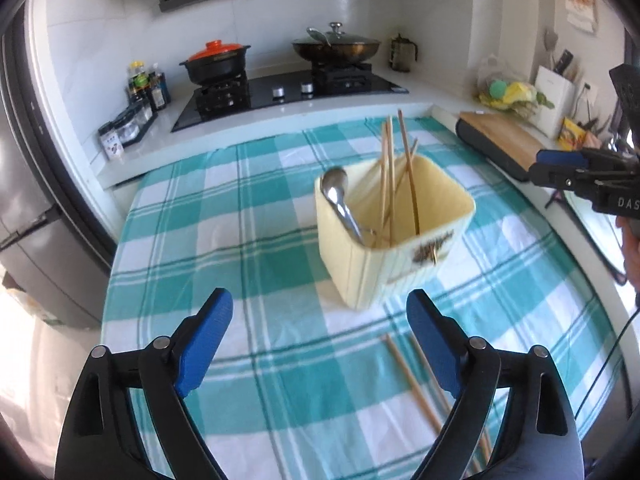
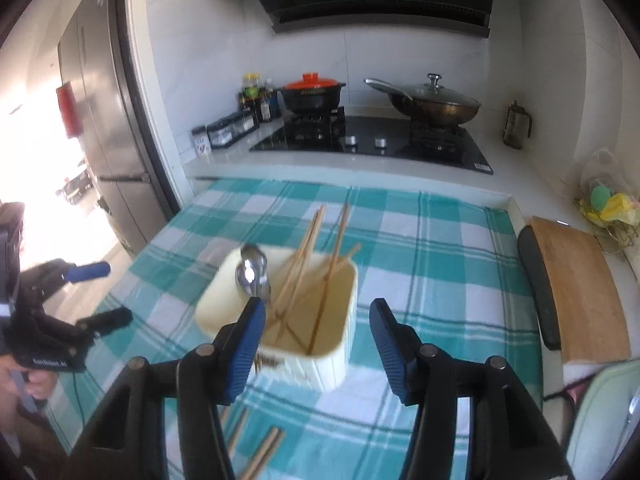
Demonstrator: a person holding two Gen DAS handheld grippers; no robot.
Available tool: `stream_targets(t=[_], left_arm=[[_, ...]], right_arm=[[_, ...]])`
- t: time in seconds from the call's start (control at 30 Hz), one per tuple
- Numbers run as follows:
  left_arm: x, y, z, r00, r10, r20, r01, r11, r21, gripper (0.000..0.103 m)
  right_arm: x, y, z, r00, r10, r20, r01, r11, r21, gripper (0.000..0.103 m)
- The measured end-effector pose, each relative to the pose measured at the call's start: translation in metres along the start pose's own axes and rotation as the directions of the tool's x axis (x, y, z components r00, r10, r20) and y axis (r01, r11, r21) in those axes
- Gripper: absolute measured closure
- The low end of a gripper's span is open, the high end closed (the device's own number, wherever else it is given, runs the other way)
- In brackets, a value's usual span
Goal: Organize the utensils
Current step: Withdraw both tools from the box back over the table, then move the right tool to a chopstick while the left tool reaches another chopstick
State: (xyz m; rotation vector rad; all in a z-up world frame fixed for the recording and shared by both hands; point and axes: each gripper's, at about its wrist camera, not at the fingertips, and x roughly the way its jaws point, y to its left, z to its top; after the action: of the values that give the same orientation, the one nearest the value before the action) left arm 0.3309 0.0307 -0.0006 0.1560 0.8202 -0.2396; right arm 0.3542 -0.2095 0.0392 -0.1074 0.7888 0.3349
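A cream square utensil holder [image 1: 394, 236] [image 2: 280, 320] stands on the teal checked cloth. It holds a metal spoon [image 1: 340, 200] [image 2: 252, 274] and several wooden chopsticks [image 1: 394, 176] [image 2: 316, 264]. Loose chopsticks [image 1: 416, 388] [image 2: 260, 456] lie on the cloth in front of the holder. My left gripper [image 1: 320, 344] is open and empty, just short of the holder. My right gripper [image 2: 318, 348] is open and empty, above the holder's near side. Each gripper also shows in the other's view: the right [image 1: 560, 168], the left [image 2: 100, 292].
A gas hob [image 1: 280, 92] with an orange-lidded pot [image 1: 216, 60] and a lidded wok [image 1: 336, 46] stands behind the table. Seasoning bottles [image 1: 140, 96] sit at the left. A wooden cutting board [image 2: 576, 292] lies at the right edge. A fridge [image 2: 100, 120] stands at the left.
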Motion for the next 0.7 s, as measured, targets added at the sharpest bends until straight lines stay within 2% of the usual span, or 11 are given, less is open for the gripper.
stream_targets(t=[0.07, 0.17, 0.27, 0.4, 0.47, 0.6, 0.7], left_arm=[[-0.005, -0.005, -0.028, 1.0, 0.0, -0.029, 0.0, 1.0, 0.003, 0.012], [-0.012, -0.017, -0.068, 0.999, -0.008, -0.043, 0.007, 0.999, -0.033, 0.012], [-0.016, -0.034, -0.103, 0.999, -0.026, -0.041, 0.023, 0.996, -0.082, 0.012], [-0.015, -0.054, -0.139, 0.998, -0.057, -0.023, 0.052, 0.983, -0.176, 0.01], [-0.012, -0.061, -0.151, 0.999, -0.042, -0.016, 0.038, 0.978, -0.206, 0.01], [-0.005, -0.075, -0.169, 0.999, -0.03, -0.031, 0.023, 0.979, -0.201, 0.01], [-0.001, -0.082, -0.176, 0.999, -0.014, -0.042, 0.006, 0.981, -0.193, 0.01]], right_arm=[[-0.012, 0.007, -0.031, 0.998, -0.046, -0.045, 0.043, 0.997, -0.071, 0.048], [-0.026, 0.024, -0.081, 0.988, -0.139, -0.063, 0.125, 0.975, -0.184, 0.048], [-0.036, 0.039, -0.127, 0.983, -0.174, -0.06, 0.159, 0.967, -0.201, 0.048], [-0.04, 0.051, -0.182, 0.99, -0.133, -0.054, 0.13, 0.99, -0.05, 0.048], [-0.039, 0.055, -0.206, 0.991, -0.124, -0.042, 0.127, 0.99, 0.057, 0.048], [-0.035, 0.059, -0.244, 0.993, -0.113, -0.024, 0.115, 0.963, 0.243, 0.048], [-0.027, 0.065, -0.259, 0.99, -0.128, -0.052, 0.137, 0.954, 0.268, 0.048]])
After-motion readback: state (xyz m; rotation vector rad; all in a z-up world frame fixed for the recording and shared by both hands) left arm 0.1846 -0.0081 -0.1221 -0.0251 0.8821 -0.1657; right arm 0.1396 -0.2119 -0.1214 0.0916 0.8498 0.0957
